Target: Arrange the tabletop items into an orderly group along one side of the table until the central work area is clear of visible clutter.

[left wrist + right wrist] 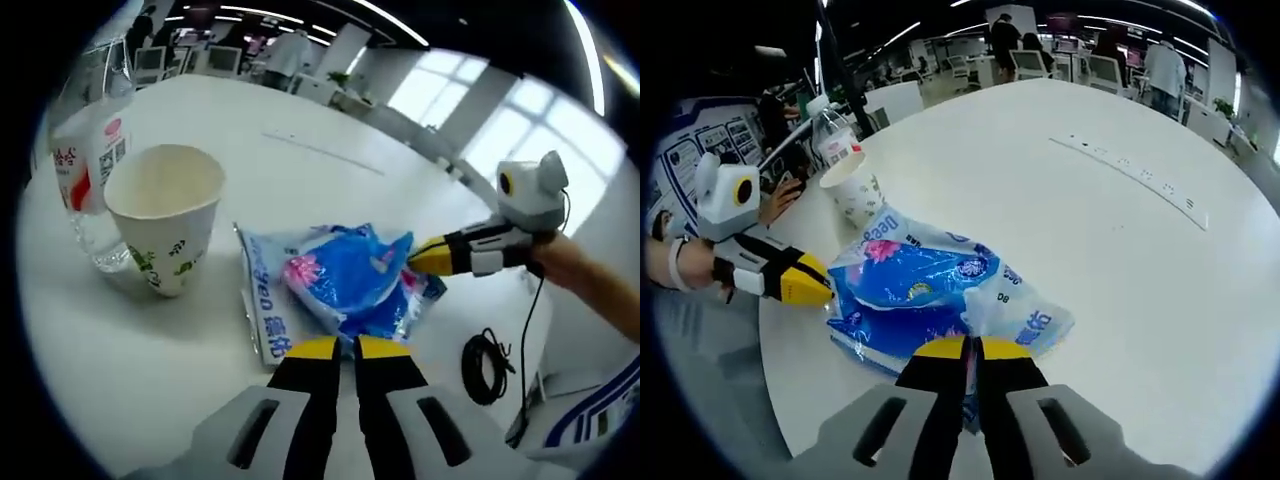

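The blue tissue pack [345, 285] lies on the white surface [300, 130], just beside a paper cup [165, 215] and a clear water bottle [90, 170] that stand together near the edge. The left gripper [347, 347] has its yellow-tipped jaws nearly together at the pack's near edge; whether it pinches the wrapper cannot be told. In the right gripper view, the right gripper [972, 348] is clenched on the pack's wrapper [940, 290]. A black coiled cable [487, 367] lies on the surface near the edge.
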Tool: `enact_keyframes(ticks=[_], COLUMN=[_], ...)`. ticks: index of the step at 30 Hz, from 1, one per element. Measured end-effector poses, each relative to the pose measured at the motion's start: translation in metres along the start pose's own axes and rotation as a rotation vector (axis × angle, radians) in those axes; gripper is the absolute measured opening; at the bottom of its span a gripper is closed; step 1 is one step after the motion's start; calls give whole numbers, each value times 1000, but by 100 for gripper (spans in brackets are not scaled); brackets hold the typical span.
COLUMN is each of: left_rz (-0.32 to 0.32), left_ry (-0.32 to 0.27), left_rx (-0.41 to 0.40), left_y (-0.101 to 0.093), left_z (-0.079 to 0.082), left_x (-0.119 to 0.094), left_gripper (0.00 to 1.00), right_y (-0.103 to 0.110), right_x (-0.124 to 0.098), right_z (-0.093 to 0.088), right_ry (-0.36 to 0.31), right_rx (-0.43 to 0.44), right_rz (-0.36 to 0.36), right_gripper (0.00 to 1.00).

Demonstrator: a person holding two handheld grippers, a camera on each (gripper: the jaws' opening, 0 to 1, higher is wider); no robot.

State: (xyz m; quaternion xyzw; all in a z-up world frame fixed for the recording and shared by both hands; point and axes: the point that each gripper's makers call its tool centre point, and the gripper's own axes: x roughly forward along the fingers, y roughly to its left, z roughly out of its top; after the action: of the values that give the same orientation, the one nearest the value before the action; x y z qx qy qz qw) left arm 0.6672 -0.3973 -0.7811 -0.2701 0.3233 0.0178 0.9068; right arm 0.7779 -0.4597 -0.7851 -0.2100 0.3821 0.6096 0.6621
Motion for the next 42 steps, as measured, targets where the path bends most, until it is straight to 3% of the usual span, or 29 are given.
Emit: enact_keyframes(ticks=[9,20,30,42], left_rz=[10,-11,-58,-136], left_ry=[-39,-63,-78,-60], left_rx=[14,-23,11,69], left_y=[1,-4,-36,-84], left_z=[14,26,40,43], left_x=[-6,-9,0,21], left_gripper=[0,0,0,0], right_y=[5,6,-8,-32], right_x=[-12,-30,-55,-94], right_z=[6,6,-2,-29], right_ry=[-37,-64,-93,-110], right_rx=[49,70,106,158], right_rz=[0,-6,-50,-115], right_gripper=[0,0,0,0])
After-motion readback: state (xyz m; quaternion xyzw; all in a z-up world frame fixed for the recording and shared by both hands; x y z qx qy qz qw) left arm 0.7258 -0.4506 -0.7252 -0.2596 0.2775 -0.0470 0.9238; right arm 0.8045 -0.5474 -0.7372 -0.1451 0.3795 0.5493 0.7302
